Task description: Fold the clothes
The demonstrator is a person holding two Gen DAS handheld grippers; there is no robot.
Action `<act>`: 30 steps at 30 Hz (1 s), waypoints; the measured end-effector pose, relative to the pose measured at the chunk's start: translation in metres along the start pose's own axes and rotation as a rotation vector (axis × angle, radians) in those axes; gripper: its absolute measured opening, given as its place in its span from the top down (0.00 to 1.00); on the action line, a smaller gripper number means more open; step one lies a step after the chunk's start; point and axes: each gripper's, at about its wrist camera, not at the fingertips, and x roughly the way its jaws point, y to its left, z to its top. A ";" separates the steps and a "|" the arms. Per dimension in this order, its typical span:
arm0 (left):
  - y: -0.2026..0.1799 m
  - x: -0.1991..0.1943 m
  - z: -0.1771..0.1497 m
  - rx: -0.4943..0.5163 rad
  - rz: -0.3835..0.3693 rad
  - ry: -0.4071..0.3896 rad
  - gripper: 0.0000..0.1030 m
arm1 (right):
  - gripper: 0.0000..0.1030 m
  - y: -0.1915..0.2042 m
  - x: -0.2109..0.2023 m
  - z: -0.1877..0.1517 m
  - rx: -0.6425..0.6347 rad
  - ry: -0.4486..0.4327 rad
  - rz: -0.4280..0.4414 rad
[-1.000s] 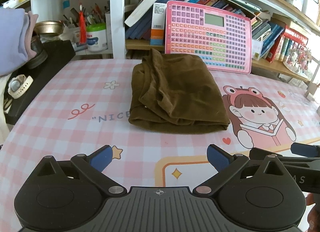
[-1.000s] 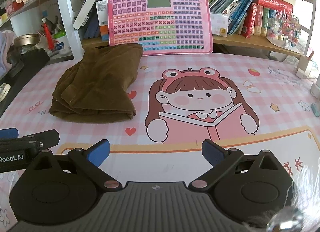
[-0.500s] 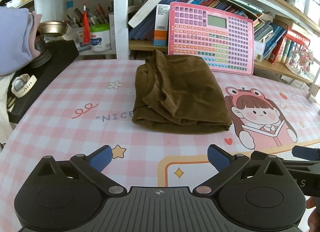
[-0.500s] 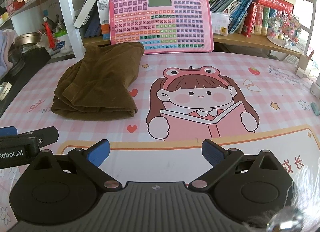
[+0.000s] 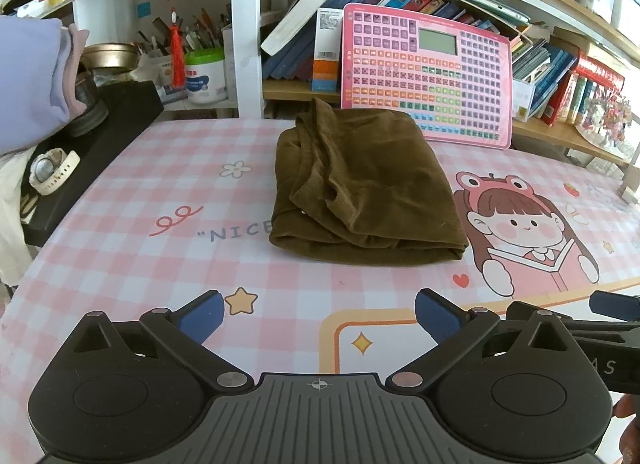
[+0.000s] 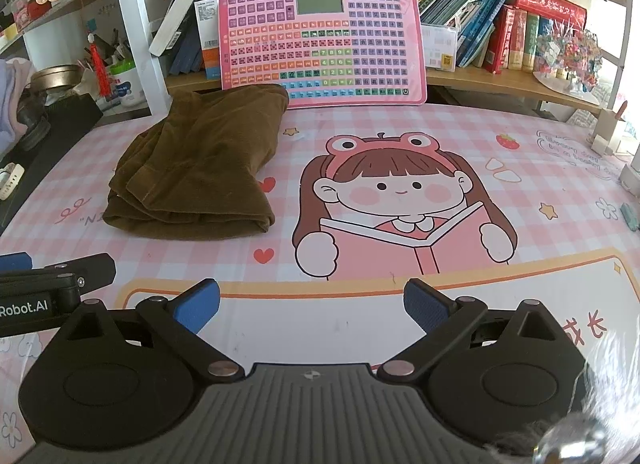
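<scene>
A brown garment point(image 5: 364, 188) lies folded in a thick rectangle on the pink checked table mat point(image 5: 160, 264), its far end near the shelf. It also shows in the right wrist view point(image 6: 200, 168) at the left. My left gripper point(image 5: 318, 318) is open and empty, held back from the garment's near edge. My right gripper point(image 6: 312, 308) is open and empty, to the right of the garment, over the cartoon girl print point(image 6: 400, 204). The right gripper's side shows in the left wrist view point(image 5: 600, 324), and the left gripper's side in the right wrist view point(image 6: 56, 284).
A pink keyboard toy point(image 5: 428, 72) leans on the bookshelf behind the garment. Books point(image 6: 500, 32) fill the shelf at the right. A black tray with a watch point(image 5: 52, 172) sits at the table's left edge, beside a lilac sleeve point(image 5: 28, 80).
Both grippers have drawn back a little from the folded garment, which looks slightly farther away. The garment has not moved and both grippers stay open.
</scene>
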 end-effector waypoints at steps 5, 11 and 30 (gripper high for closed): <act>0.000 -0.002 0.000 0.002 0.002 -0.006 0.00 | 0.03 0.000 -0.001 -0.001 0.001 -0.003 0.002; 0.000 -0.001 0.000 0.003 0.008 -0.002 0.00 | 0.03 0.000 -0.001 -0.001 0.001 -0.001 0.003; 0.000 0.002 0.000 -0.003 0.021 0.016 0.00 | 0.03 0.000 0.003 -0.001 -0.001 0.009 0.009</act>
